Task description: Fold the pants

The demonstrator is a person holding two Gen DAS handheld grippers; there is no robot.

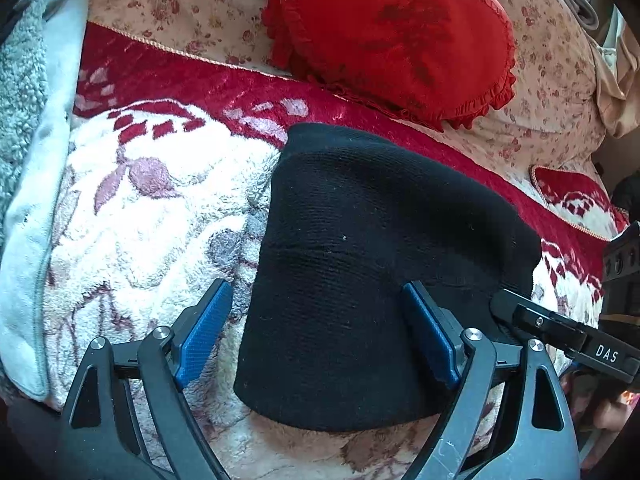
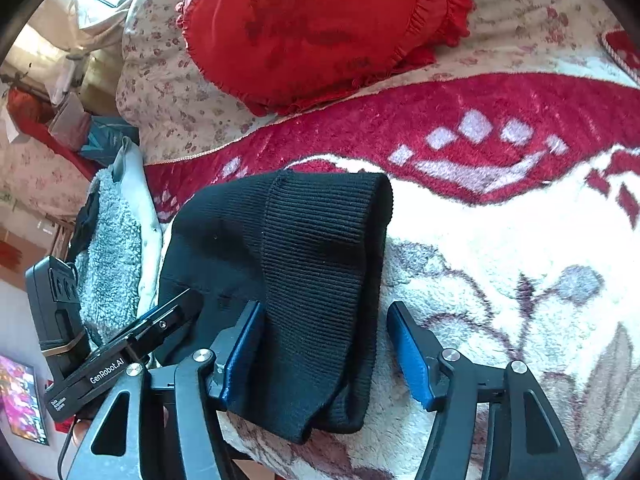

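Apparently nearly folded, the black pants (image 1: 360, 264) below the red cushion (image 1: 392, 36) need only smoothing; both hand-held grippers (image 1: 316, 332) (image 2: 324, 356) hover open.

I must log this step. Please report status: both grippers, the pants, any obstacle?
Left gripper open, right gripper open, both over black pants. Pants folded compact on blanket. Red pillow behind, not obstructing.

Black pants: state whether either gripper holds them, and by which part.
Nothing is held. Both the left gripper and the right gripper are open over the folded black pants, fingers not closed on the fabric.
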